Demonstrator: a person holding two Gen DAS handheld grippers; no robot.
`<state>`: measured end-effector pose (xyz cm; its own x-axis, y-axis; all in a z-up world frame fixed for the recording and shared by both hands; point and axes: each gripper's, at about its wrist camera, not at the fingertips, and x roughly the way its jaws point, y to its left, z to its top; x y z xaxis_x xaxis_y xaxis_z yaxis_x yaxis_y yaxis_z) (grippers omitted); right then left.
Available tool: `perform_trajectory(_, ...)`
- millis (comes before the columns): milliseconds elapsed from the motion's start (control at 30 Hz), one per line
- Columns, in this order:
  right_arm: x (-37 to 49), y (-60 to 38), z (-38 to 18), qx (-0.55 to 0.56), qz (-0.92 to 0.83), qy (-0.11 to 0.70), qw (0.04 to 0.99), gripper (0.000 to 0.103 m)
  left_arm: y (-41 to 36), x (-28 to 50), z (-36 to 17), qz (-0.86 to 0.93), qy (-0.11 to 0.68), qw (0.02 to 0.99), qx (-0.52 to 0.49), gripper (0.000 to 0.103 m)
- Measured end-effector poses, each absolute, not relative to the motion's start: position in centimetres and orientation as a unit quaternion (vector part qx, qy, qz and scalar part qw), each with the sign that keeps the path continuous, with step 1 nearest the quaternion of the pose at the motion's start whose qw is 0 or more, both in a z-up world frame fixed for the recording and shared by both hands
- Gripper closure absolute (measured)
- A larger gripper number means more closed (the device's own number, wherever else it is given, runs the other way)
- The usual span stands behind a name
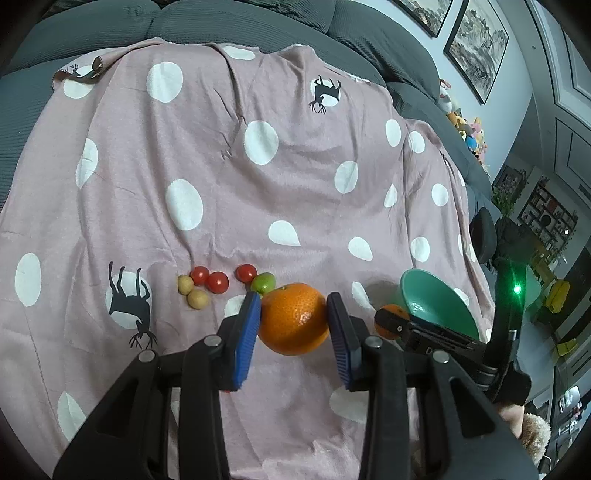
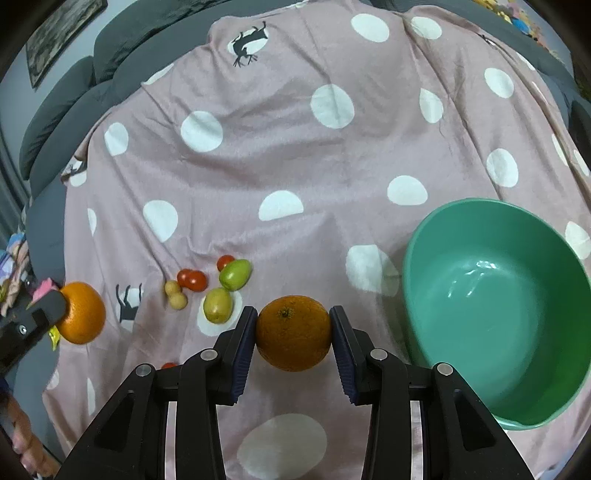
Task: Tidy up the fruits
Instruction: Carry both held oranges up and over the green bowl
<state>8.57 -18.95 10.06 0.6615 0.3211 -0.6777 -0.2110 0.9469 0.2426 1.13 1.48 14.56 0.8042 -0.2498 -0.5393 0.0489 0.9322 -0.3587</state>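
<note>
My left gripper [image 1: 293, 319] is shut on an orange [image 1: 293, 317] and holds it above the pink spotted blanket [image 1: 221, 166]. My right gripper [image 2: 293, 332] is shut on a second orange [image 2: 293, 332], just left of the green bowl [image 2: 495, 306], which is empty. The left gripper's orange also shows in the right wrist view [image 2: 81, 312]. The right gripper's orange shows small in the left wrist view [image 1: 388, 319] beside the bowl [image 1: 436, 302]. Red cherry tomatoes [image 1: 210, 278], small tan fruits [image 1: 192, 291] and a green fruit [image 1: 263, 282] lie on the blanket. Two green fruits [image 2: 225, 291] show in the right wrist view.
The blanket covers a grey sofa [image 1: 240, 22] with cushions behind. Plush toys [image 1: 465, 129] sit at the sofa's right end. Framed pictures [image 1: 476, 48] hang on the wall. A small red fruit [image 2: 169, 365] peeks out beside my right gripper's left finger.
</note>
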Motion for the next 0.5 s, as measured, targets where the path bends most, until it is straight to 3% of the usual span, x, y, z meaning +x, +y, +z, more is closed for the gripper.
perform_trajectory(500, 9.1, -19.4, 13.2, 0.085, 0.153, 0.368, 0.913, 0.062, 0.4, 1.7, 13.9, -0.087, 0.316, 0.93, -0.166, 0.067)
